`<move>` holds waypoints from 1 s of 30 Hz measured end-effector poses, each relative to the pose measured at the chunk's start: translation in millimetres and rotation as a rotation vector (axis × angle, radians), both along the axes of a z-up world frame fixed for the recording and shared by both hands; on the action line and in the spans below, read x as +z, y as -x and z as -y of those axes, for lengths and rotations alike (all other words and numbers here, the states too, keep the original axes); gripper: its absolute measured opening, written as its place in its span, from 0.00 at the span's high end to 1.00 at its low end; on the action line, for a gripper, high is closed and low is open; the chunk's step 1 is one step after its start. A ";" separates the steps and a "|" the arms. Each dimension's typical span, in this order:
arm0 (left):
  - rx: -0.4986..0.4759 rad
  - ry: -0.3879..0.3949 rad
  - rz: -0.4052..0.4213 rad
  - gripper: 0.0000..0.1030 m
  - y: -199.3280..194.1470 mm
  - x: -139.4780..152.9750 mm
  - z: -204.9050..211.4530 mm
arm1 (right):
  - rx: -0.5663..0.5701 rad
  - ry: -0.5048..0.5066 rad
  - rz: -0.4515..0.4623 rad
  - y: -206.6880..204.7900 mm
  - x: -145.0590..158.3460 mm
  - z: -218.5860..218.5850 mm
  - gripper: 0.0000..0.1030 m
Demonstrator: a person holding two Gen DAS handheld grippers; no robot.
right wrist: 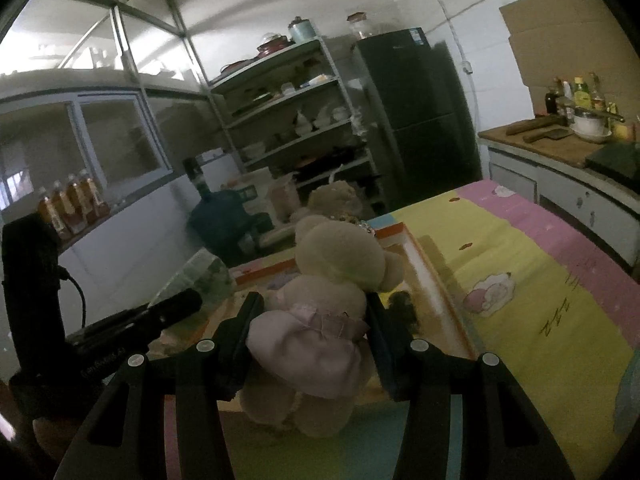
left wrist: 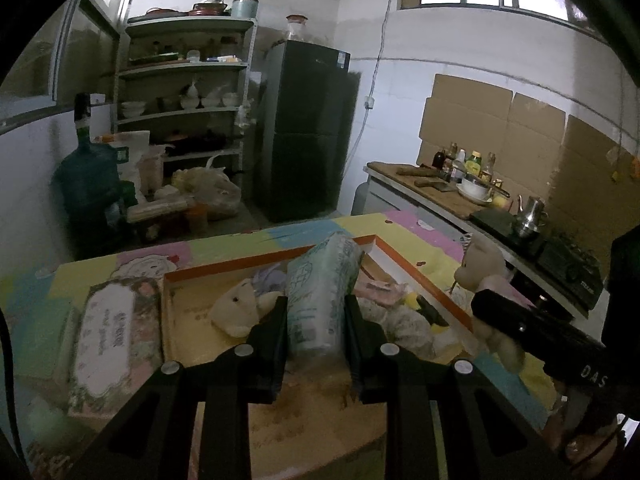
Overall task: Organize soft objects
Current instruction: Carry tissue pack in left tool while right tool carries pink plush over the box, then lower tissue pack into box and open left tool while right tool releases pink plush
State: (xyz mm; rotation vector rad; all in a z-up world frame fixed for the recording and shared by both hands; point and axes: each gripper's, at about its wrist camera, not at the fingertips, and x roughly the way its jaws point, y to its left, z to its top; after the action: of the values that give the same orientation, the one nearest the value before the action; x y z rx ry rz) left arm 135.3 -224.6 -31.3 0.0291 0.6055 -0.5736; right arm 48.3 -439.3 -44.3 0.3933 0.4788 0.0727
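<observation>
The left gripper (left wrist: 316, 320) clamped a tissue pack (left wrist: 322, 292), which jutted toward twelve o'clock above the orange-rimmed box (left wrist: 416, 270) of plush toys. The right gripper (right wrist: 310, 320), angled slightly downward at the box's three o'clock edge, held a teddy bear (right wrist: 340, 276) in a pink dress between its pads.

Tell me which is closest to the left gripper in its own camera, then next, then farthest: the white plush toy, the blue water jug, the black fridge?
1. white plush toy: in the orange-rimmed box, just left of the left gripper.
2. blue water jug: on the floor, far left.
3. black fridge: at the back wall.
</observation>
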 end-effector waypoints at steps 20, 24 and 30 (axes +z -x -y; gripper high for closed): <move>0.026 -0.030 -0.114 0.75 -59.2 -39.7 36.6 | 0.148 0.006 -0.138 -74.3 -34.1 -4.8 0.49; 0.023 -0.026 -0.143 0.74 -65.1 -47.8 38.3 | 0.147 -0.004 -0.175 -82.4 -42.7 -2.6 0.49; 0.024 -0.013 -0.163 0.73 -70.0 -52.4 37.8 | 0.156 -0.011 -0.187 -87.1 -48.9 -2.7 0.47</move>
State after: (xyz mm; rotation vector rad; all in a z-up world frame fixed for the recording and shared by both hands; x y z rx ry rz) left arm 205.3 -262.3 -83.7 -0.0128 0.7676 -0.5524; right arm 135.4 -436.6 -93.1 0.3749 0.6937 0.1903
